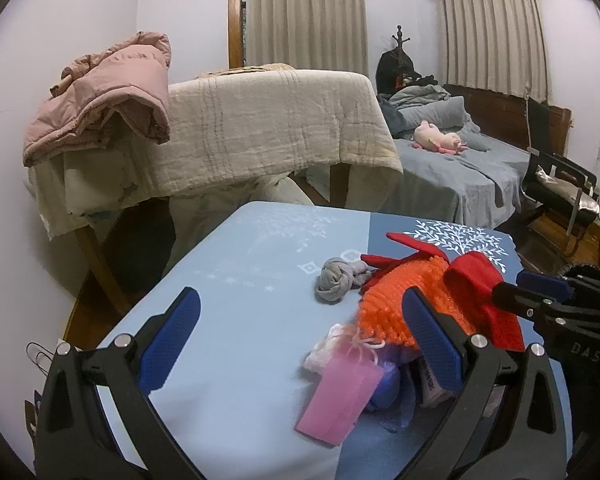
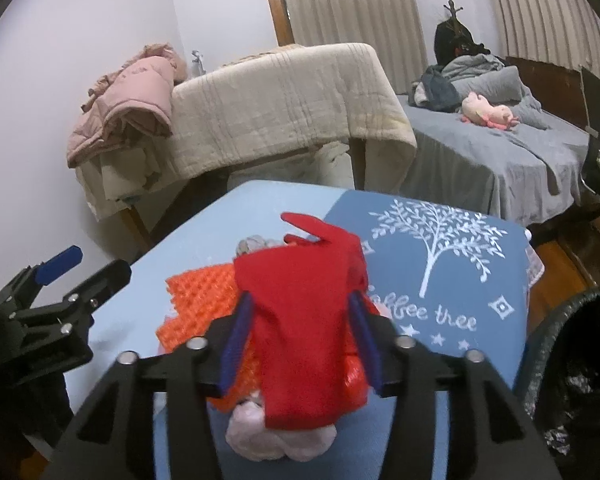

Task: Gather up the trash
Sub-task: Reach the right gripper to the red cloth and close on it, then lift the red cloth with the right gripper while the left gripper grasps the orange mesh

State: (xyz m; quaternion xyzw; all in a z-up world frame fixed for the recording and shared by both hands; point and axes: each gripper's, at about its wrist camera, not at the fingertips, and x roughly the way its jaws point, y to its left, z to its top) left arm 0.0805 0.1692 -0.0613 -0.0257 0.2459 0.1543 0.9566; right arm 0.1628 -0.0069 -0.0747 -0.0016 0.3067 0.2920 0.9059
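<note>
A pile of trash lies on the blue table (image 1: 228,280): a red cloth (image 1: 476,280), an orange fuzzy cloth (image 1: 396,304), a knotted grey rag (image 1: 336,280), a pink pouch (image 1: 340,400) and a whitish wad (image 1: 324,352). My right gripper (image 2: 300,336) is shut on the red cloth (image 2: 304,320), over the orange cloth (image 2: 204,300) and a pale pink wad (image 2: 260,436). My left gripper (image 1: 300,340) is open and empty, just before the pile; its right finger (image 1: 432,340) is beside the orange cloth. The right gripper also shows in the left wrist view (image 1: 540,292).
A black-lined trash bin (image 2: 576,380) stands at the table's right. Behind the table stand a rack draped with a beige blanket (image 1: 268,128) and a pink jacket (image 1: 108,92), a grey bed (image 1: 460,168) with a plush toy, and a black chair (image 1: 560,184).
</note>
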